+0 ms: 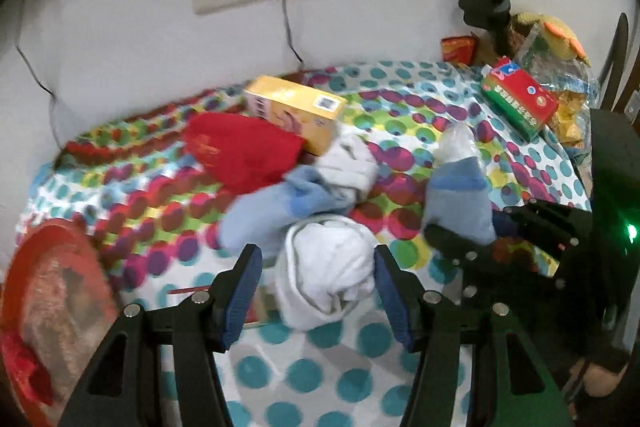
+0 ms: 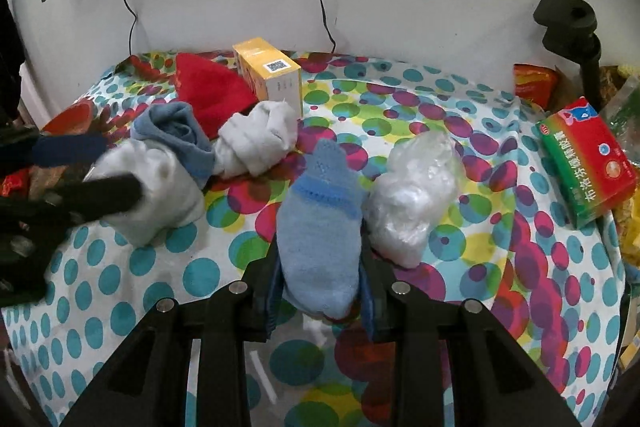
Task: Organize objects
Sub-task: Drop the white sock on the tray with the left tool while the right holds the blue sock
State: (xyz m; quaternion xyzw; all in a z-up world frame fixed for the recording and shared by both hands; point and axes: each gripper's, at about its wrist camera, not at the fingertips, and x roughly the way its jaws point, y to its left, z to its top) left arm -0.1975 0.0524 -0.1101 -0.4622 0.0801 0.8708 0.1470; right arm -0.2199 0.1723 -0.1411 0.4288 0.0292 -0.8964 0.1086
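The right gripper [image 2: 320, 291] is clamping its blue pads on a light blue knitted sock [image 2: 320, 227], which is standing between them and leaning away toward the wall. The left gripper [image 1: 318, 291] is holding a rolled white sock [image 1: 328, 275] between its pads; the pads are lying against the roll's two sides, though blur is making the pressure hard to judge.

Taking the yellow box [image 2: 268, 75] as the landmark: the blue sock is sitting well in front of it on the spotted cloth [image 2: 480, 267]. A crumpled clear plastic bag [image 2: 412, 195] is lying just right of that sock. A white sock bundle [image 2: 256, 139] is touching the box's near corner, and a red cloth item [image 2: 212, 95] is resting against its left side. A blue-and-white sock roll [image 2: 176, 139] is lying near the box, left of the white bundle. A red-and-green carton [image 2: 588, 163] is sitting far right of the box, by the cloth's edge.
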